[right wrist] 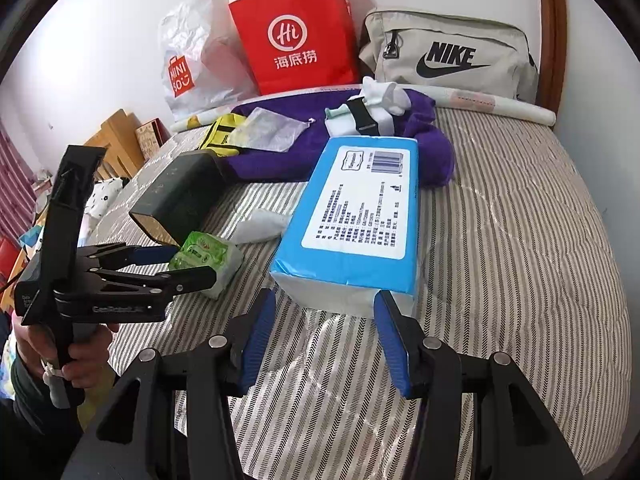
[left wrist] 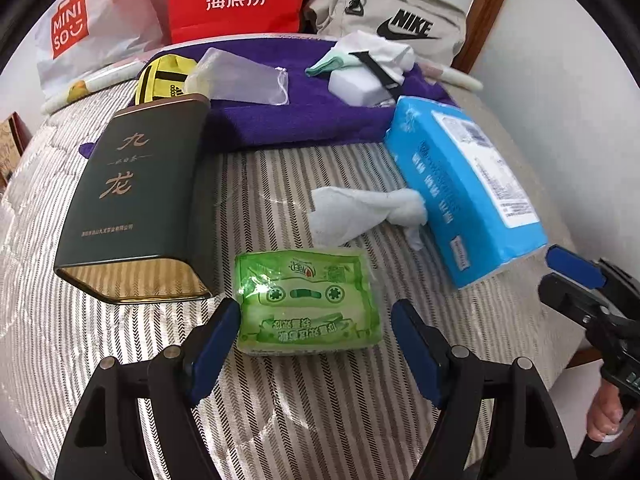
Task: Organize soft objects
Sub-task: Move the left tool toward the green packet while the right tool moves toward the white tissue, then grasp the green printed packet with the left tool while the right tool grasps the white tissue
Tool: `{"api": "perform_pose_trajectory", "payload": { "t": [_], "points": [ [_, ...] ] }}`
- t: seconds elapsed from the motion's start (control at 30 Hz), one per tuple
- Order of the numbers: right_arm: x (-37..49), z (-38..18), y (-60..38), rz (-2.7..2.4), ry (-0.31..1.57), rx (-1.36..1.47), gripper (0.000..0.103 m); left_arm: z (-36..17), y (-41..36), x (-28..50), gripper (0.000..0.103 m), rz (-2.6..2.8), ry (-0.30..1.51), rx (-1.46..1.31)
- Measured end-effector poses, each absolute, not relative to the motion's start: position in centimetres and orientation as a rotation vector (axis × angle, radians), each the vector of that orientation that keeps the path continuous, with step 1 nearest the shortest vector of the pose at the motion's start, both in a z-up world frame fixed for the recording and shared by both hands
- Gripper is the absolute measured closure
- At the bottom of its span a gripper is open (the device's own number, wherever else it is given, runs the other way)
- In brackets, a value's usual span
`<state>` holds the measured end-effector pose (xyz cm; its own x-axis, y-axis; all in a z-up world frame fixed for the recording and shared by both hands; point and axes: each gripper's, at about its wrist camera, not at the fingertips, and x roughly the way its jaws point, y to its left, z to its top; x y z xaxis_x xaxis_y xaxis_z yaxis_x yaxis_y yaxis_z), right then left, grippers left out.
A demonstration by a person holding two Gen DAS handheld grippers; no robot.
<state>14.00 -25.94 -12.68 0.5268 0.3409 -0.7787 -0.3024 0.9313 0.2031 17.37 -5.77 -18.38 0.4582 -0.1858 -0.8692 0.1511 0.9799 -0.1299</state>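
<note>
The left tongs (left wrist: 314, 344) stand apart over the striped bed (left wrist: 280, 400), their blue fingers (left wrist: 218, 336) either side of a small green tissue pack (left wrist: 308, 300); the pack lies flat on the cover with a gap between it and the right finger, so it is not clamped; at the left finger I cannot tell whether it touches. Seen from the right wrist, the same pack (right wrist: 206, 260) sits between those fingers, with a hand (right wrist: 76, 356) on the handle below. The right tongs (right wrist: 324, 340) are also apart, their tips at the near end of the large blue tissue pack (right wrist: 356, 216); whether the pads touch its wrapper is not clear. That blue pack (left wrist: 468, 188) lies lengthwise on the bed, its far end touching or overlapping the purple towel (left wrist: 304, 116); a crumpled white tissue (left wrist: 368, 212) lies against its left side, between it and the green pack. A dark green tea tin (left wrist: 136, 208) lies on its side, open end toward the camera, just beside the green pack. On the purple towel rest a yellow adidas item (left wrist: 160, 82), a mesh drawstring pouch (left wrist: 240, 78) and a white bundle with a black strap (left wrist: 368, 68). Along the wall stand a white Miniso bag (right wrist: 192, 68), a red Haidilao paper bag (right wrist: 296, 36) and a beige Nike bag (right wrist: 452, 56).
</note>
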Motion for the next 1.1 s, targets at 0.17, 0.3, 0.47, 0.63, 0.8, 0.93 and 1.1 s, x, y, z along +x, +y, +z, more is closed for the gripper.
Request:
{"api": "perform_pose_trajectory", "payload": {
  "t": [0.17, 0.3, 0.47, 0.63, 0.8, 0.93, 1.1],
  "points": [
    [14.0, -13.1, -25.6, 0.392, 0.952, 0.034, 0.052, -19.5, -6.0, 18.1, 0.025, -0.175, 1.129, -0.045],
    [14.0, -13.1, -25.3, 0.394, 0.957, 0.024, 0.052, -19.5, -5.3, 18.1, 0.025, -0.192, 1.121, -0.094],
    [14.0, -13.0, -24.9, 0.396, 0.959, 0.011, 0.052, -19.3, -4.4, 17.5, 0.037, -0.229, 1.118, -0.123],
    [14.0, -12.4, -24.1, 0.405, 0.949, -0.019, 0.052, -19.1, -3.5, 16.2, 0.038, -0.246, 1.131, -0.130],
    [14.1, -11.6, -22.4, 0.425, 0.929, -0.081, 0.052, -18.4, -1.9, 14.5, 0.038, -0.236, 1.125, -0.126],
    [14.5, -11.2, -20.2, 0.460, 0.911, -0.125, 0.052, -18.0, 0.5, 13.3, 0.038, -0.182, 1.102, -0.121],
    [15.9, -11.9, -17.0, 0.512, 0.920, -0.199, 0.052, -17.6, 3.7, 12.4, 0.038, -0.124, 1.079, -0.126]
  ]
}}
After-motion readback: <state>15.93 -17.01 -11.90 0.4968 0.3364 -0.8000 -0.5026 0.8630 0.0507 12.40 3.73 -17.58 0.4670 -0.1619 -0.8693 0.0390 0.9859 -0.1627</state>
